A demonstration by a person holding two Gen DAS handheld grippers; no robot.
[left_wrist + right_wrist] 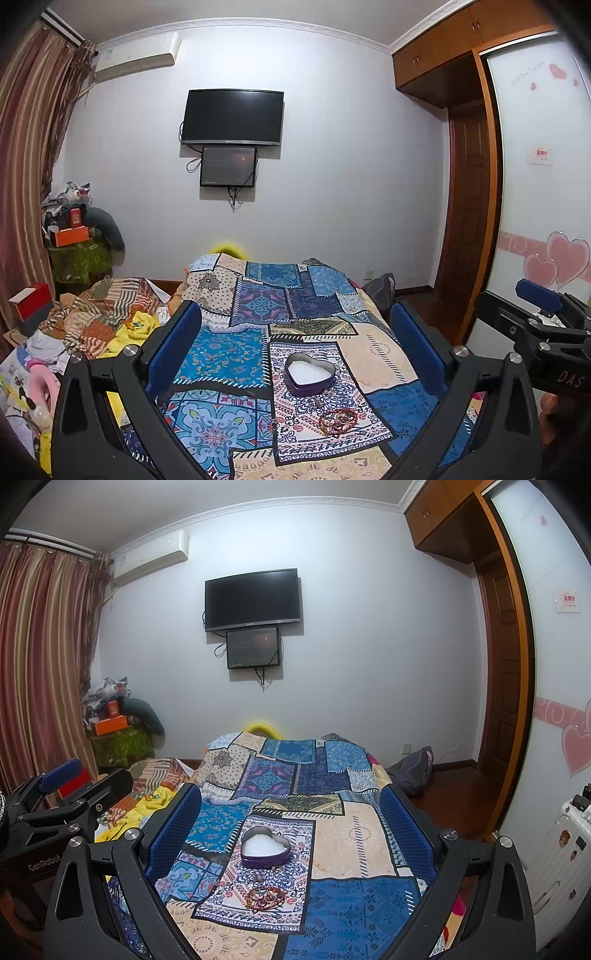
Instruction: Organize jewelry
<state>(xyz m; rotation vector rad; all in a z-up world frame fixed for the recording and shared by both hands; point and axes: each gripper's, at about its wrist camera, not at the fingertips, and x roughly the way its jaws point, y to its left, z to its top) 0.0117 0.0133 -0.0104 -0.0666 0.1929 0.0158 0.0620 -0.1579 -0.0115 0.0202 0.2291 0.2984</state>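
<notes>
Evidently no step had begun: both tools, left (295, 347) and right (291, 823), hung spread and empty above the bed (373, 354). Bracelets (338, 421) lay just before the tin (309, 373). Next move: descend and pinch one bracelet.

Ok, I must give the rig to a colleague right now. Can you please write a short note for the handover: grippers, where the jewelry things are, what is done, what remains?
Left gripper: open, empty, held above the bed.
Right gripper: open, empty, also above the bed.
Heart-shaped box: purple, open, with a white lining, on the patchwork cover. Nothing is visible inside it.
Bracelets: a small pile of red and orange beaded loops on the cover, nearer the grippers than the box and apart from it. A few small pieces lie between pile and box; too small to identify.
Done: nothing placed yet, as far as visible.
Left: probably move the bracelets and small pieces into the box.
</notes>
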